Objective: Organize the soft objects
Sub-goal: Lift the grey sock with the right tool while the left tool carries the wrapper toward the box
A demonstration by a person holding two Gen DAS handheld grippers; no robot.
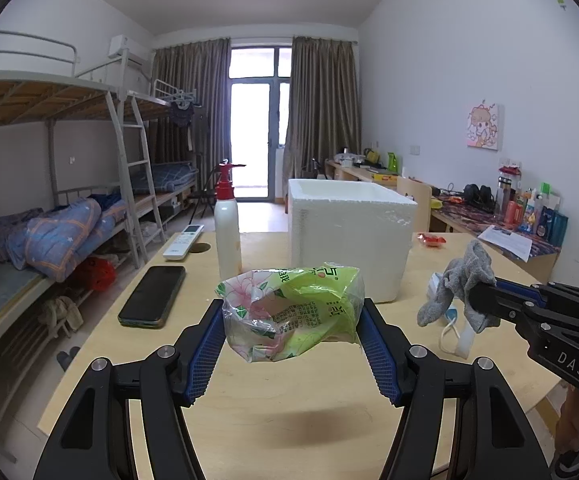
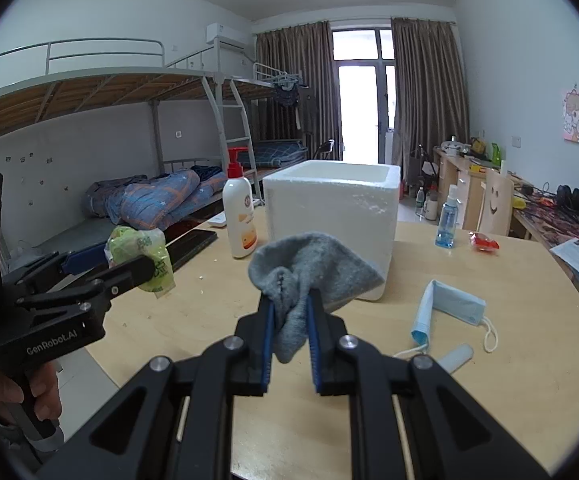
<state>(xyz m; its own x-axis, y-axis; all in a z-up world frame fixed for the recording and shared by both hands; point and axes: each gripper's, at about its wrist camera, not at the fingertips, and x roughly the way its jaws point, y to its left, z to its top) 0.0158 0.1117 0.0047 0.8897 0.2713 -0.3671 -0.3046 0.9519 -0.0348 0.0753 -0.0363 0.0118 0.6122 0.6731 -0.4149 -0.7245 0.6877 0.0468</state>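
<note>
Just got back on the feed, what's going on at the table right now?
A person holds a gripper in each hand above the wooden table. The left gripper clamps a green tissue pack; the right gripper pinches a grey sock. Both are lifted, facing the open white foam box. A blue face mask lies on the table.

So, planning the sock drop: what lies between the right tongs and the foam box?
Only the held grey sock drapes before the foam box; nothing else there, right wrist view.

Bright daylight from glaring window (image 1: 255, 128), sharp focus, dark fisheye-warped edges
</note>
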